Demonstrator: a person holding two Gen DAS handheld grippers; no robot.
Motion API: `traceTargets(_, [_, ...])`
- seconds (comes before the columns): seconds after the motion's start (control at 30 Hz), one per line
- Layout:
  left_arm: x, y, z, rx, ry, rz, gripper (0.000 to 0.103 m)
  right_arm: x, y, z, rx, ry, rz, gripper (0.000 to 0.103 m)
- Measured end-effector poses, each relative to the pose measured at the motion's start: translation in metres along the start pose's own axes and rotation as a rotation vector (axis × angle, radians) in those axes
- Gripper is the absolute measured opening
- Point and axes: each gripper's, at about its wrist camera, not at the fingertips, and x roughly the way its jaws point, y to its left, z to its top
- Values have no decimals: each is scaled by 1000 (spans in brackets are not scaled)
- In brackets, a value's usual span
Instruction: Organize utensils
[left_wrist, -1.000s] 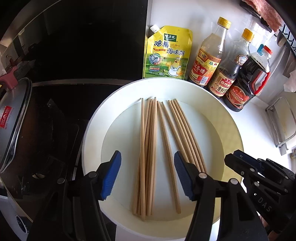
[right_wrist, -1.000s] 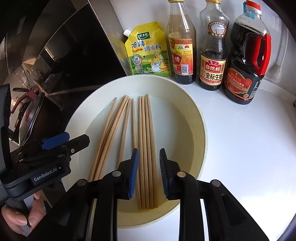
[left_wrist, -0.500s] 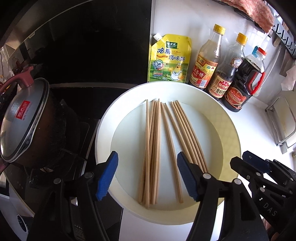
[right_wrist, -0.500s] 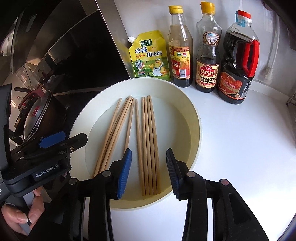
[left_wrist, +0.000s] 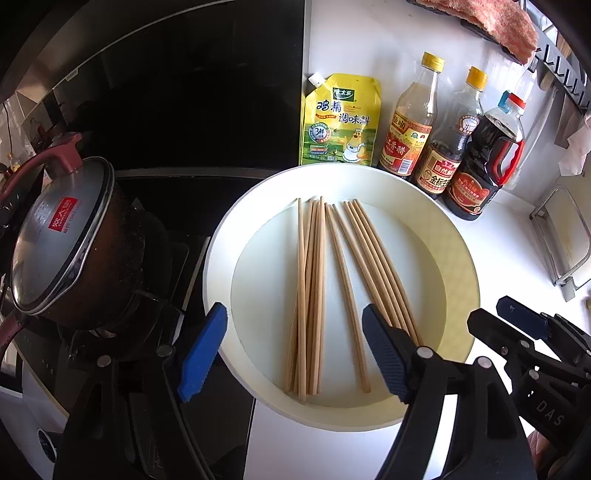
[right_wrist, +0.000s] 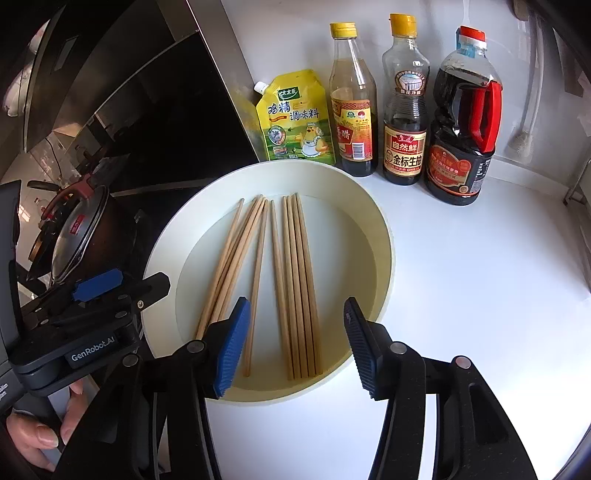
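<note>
While both grippers' jaws are opening, neither has anything between its pads: the left gripper (left_wrist: 291, 354) hangs above the near rim of the white round tray (left_wrist: 461, 236), and the right gripper (right_wrist: 295, 347) does the same in its own view, each higher and further back from the tray than a second ago, when the right one's pads sat close around the right-hand bundle. Released, the wooden chopsticks (right_wrist: 299, 280) lie flat on the tray floor, tips toward 12 o'clock; seen from the right wrist, a tidy parallel group sits at centre, one lone stick (right_wrist: 258, 280) slants just to its 9 o'clock side, and a looser fan (right_wrist: 232, 266) lies further toward 9 o'clock. My reading is that a straightening squeeze has just ended and the sticks are partly sorted; the fan and the lone stick need gathering before the set counts as organised. Beyond the tray at 12 o'clock stand a yellow seasoning pouch (right_wrist: 295, 118) and three sauce bottles (right_wrist: 404, 110)
</note>
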Motion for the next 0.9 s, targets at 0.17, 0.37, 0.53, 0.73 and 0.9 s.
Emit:
traceTargets(0.17, [-1, 1, -2, -4, 0, 7, 79, -3, -2, -2, 5, -4, -11, 57])
traceTargets(0.37, [-1, 0, -2, 2, 7, 16, 87, -4, -1, -1, 8, -13, -17, 67])
traceTargets(0.53, [-2, -1, -3, 9, 3, 27, 92, -4, -1, -1, 11, -14, -33, 71])
traceTargets(0.73, [-2, 1, -3, 4, 7, 41, 95, -5, -1, -1, 0, -23, -56, 72])
traceTargets(0.9, [-2, 2, -3, -3, 13, 41, 96, -5, -1, 0, -3, -23, -60, 72])
